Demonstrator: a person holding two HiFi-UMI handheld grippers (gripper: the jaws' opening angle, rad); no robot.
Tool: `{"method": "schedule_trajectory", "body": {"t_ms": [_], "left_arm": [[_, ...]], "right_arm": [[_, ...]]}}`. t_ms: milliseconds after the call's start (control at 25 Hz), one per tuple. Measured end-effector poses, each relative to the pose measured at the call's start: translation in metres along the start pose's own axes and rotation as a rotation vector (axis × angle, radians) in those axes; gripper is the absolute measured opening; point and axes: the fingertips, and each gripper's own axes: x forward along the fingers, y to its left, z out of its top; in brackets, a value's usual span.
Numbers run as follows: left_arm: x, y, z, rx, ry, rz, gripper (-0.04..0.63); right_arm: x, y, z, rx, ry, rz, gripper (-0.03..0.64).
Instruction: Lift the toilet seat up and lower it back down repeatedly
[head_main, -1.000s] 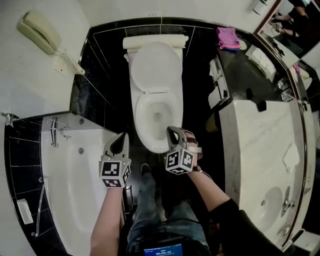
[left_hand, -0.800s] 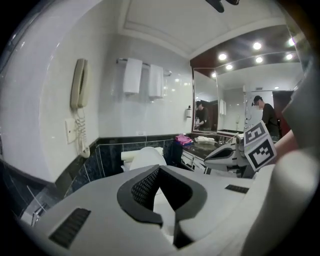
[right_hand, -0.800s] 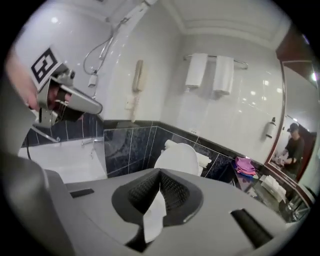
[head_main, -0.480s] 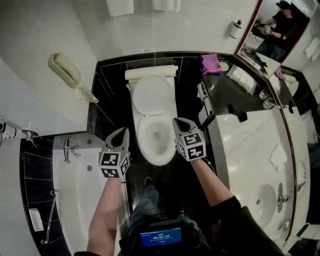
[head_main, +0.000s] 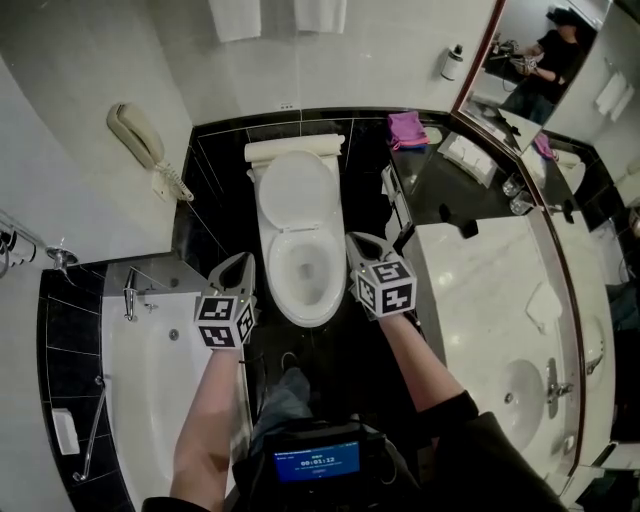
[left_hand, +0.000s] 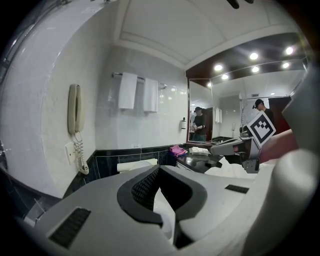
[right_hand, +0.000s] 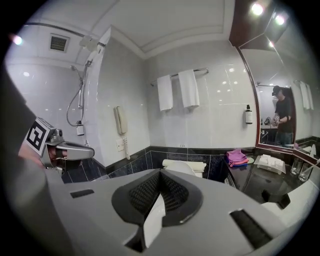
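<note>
Toilet seat (head_main: 270, 285), by the look of it, flat on the bowl (head_main: 301, 280) as the white ring round the opening, though hard to separate from the porcelain rim from above. Lid (head_main: 297, 190) upright behind it, with a rolled towel (head_main: 295, 149) across the top at the back. Left gripper (head_main: 240, 263) in the air at the bowl's left, between it and the bathtub (head_main: 150, 390), touching nothing; jaws pressed together, nothing between them. Right gripper (head_main: 358, 244) level with it at the bowl's right side, likewise clear of the porcelain; jaws closed and empty too. Both pointing toward the back wall, marker cubes toward the person. Wall phone (head_main: 138, 132) on the white tiles to the left. Pink cloth (head_main: 406, 128) on the dark shelf to the right, then the pale marble surface (head_main: 480, 290) with its basin (head_main: 525, 390).
</note>
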Motion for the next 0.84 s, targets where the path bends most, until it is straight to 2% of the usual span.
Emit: {"method": "schedule_trajectory", "body": {"t_ms": [360, 840], "left_arm": [[-0.016, -0.005, -0.006, 0.001, 0.007, 0.015, 0.002], [-0.022, -0.003, -0.005, 0.007, 0.003, 0.030, 0.002]], "right_arm": [[-0.014, 0.003, -0.018, -0.012, 0.033, 0.003, 0.015], [-0.011, 0.006, -0.021, -0.027, 0.044, 0.014, 0.015]]}}
